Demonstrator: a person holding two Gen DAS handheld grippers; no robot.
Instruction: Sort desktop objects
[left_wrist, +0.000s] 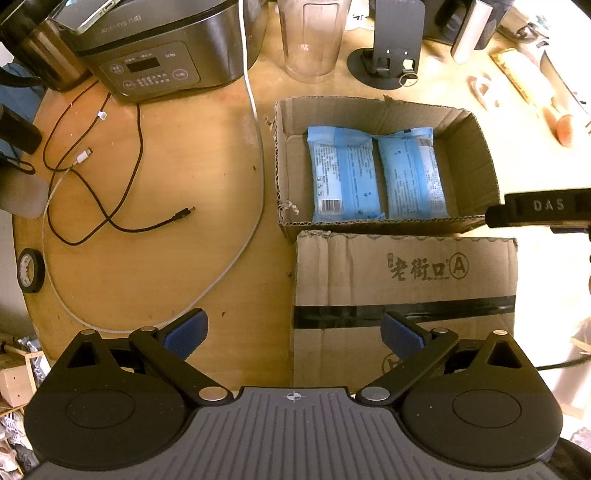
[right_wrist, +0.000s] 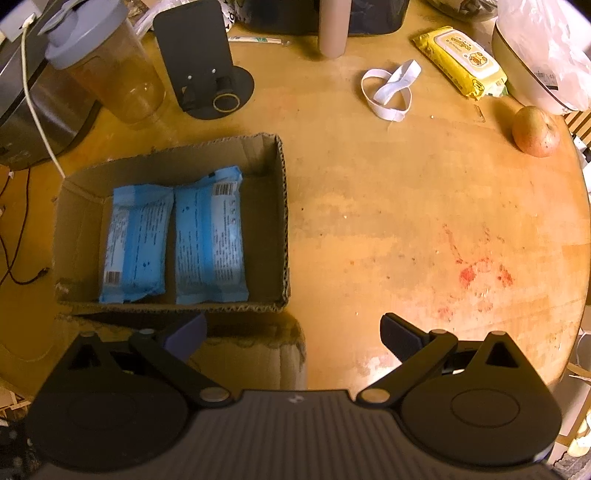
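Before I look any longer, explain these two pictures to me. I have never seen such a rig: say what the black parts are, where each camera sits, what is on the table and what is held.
There is no robot: a person holds a two-finger gripper in each hand, each with a camera looking along its fingers. One picture is from the left gripper, the other from the right gripper. Both are open and hold nothing. On the wooden table an open cardboard box holds two blue packets; a second, taped box lies in front of it. Around them: cables, an apple, a yellow wipes pack and a white band.
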